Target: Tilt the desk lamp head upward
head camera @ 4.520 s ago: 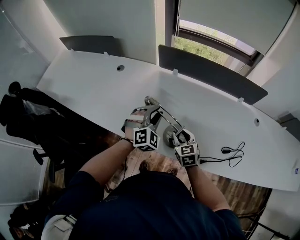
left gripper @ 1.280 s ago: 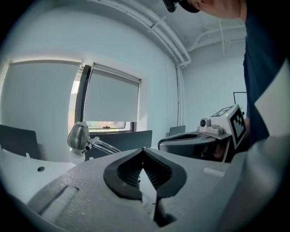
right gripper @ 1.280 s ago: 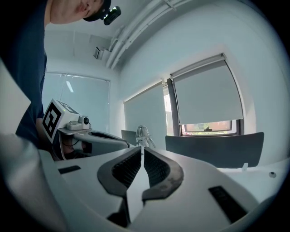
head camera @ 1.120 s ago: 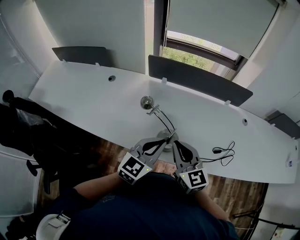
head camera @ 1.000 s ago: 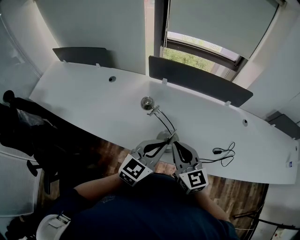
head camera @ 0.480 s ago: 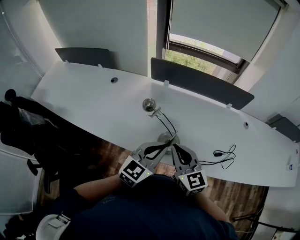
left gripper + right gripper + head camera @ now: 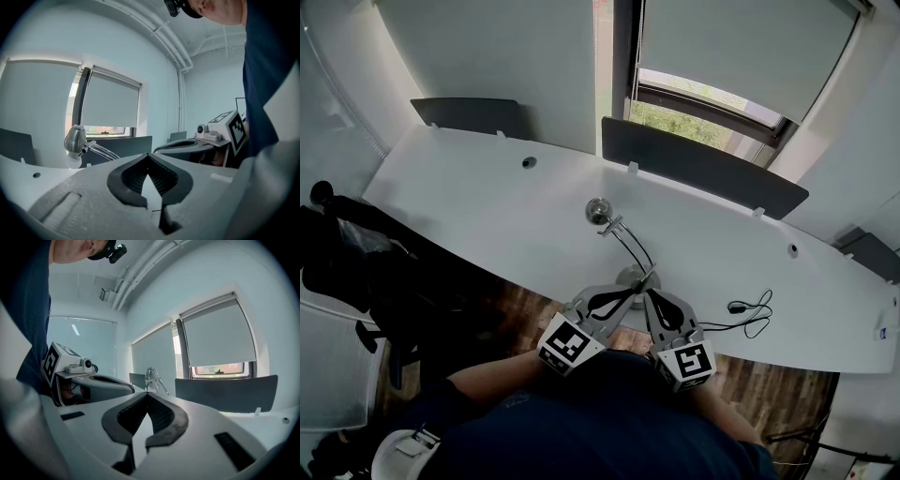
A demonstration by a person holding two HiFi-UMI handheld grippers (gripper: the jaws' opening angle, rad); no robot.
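A chrome desk lamp stands on the white desk (image 7: pixel 487 202) near its front edge. Its round head (image 7: pixel 598 209) sits at the end of thin curved arms (image 7: pixel 630 246), and its base (image 7: pixel 630 276) is just beyond my grippers. In the left gripper view the lamp head (image 7: pixel 75 139) shows to the left; in the right gripper view the lamp head (image 7: pixel 151 375) shows above the jaws. My left gripper (image 7: pixel 639 281) and right gripper (image 7: pixel 647 283) are held side by side near the person's chest, tips close to the base. Both are shut with nothing between the jaws.
A black cable (image 7: pixel 755 307) lies coiled on the desk to the right. Dark divider panels (image 7: pixel 703 169) stand along the desk's far edge below a window with blinds. A black chair (image 7: pixel 356 262) is on the left over wooden floor.
Since the oldest frame both grippers have left the lamp and drawn back to the desk's front edge, and the lamp head now stands farther out on extended arms. Over the last second hardly anything moved.
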